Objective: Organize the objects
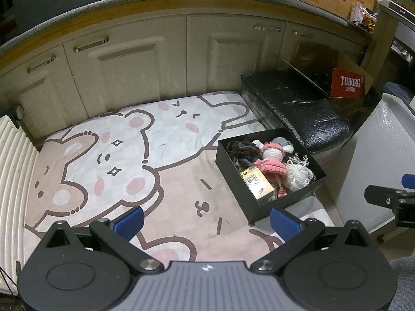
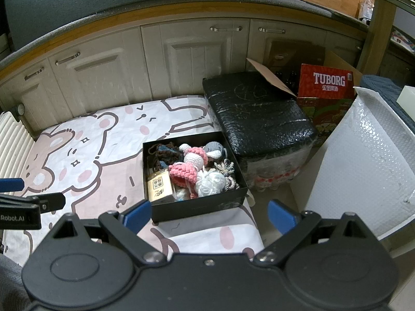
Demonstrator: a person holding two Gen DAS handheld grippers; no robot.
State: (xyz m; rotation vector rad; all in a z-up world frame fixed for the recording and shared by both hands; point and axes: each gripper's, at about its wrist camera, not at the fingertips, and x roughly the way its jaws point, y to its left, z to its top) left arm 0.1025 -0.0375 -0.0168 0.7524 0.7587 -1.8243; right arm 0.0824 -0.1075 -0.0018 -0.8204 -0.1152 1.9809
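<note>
A black open box [image 1: 234, 167] [image 2: 199, 203] sits at the right edge of a cartoon bear blanket [image 1: 124, 155] [image 2: 85, 145]. It holds crocheted toys, among them a pink and white one [image 1: 272, 165] [image 2: 185, 172], a white yarn pompom [image 1: 298, 175] [image 2: 208, 181], dark yarn [image 1: 242, 151] [image 2: 160, 153] and a small gold carton [image 1: 256, 184] [image 2: 159, 186]. My left gripper [image 1: 207, 223] is open and empty, held above the blanket, near the box's front left side. My right gripper [image 2: 210, 213] is open and empty, just in front of the box.
A black wrapped bundle [image 1: 295, 103] [image 2: 256, 108] lies behind the box. A red Tuborg carton [image 1: 348, 85] [image 2: 326, 83] stands by it. White bubble wrap [image 2: 368, 155] stands at the right. Cream cabinets [image 1: 155, 59] run along the back. A white radiator [image 1: 13, 168] is at the left.
</note>
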